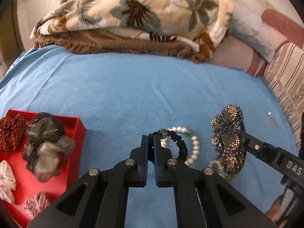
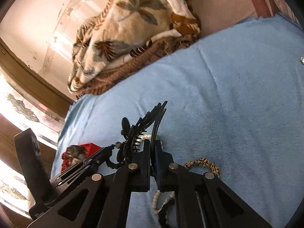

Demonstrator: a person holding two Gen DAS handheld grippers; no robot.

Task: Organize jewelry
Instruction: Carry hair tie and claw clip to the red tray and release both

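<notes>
In the left wrist view my left gripper (image 1: pixel 151 138) is shut on a black ruffled band (image 1: pixel 180 144) with a sparkly bead, lifting it off a pearl bracelet (image 1: pixel 195 144) on the blue cloth. To its right, my right gripper (image 1: pixel 244 133) is shut on a beaded flower hair clip (image 1: pixel 228 138). In the right wrist view the right gripper (image 2: pixel 153 143) pinches the clip's black comb (image 2: pixel 150 121). The left gripper (image 2: pixel 111 148) shows at the left with the band. Pearls (image 2: pixel 156 199) lie under the right gripper's fingers.
A red tray (image 1: pixel 76 131) with several scrunchies sits at the left, also seen in the right wrist view as the red tray (image 2: pixel 92 146). A tiger-striped hair tie (image 2: pixel 205 163) lies on the blue cloth (image 1: pixel 133 95). Folded leaf-print blankets (image 1: pixel 133 15) lie behind. A small silver piece (image 1: pixel 268 113) lies far right.
</notes>
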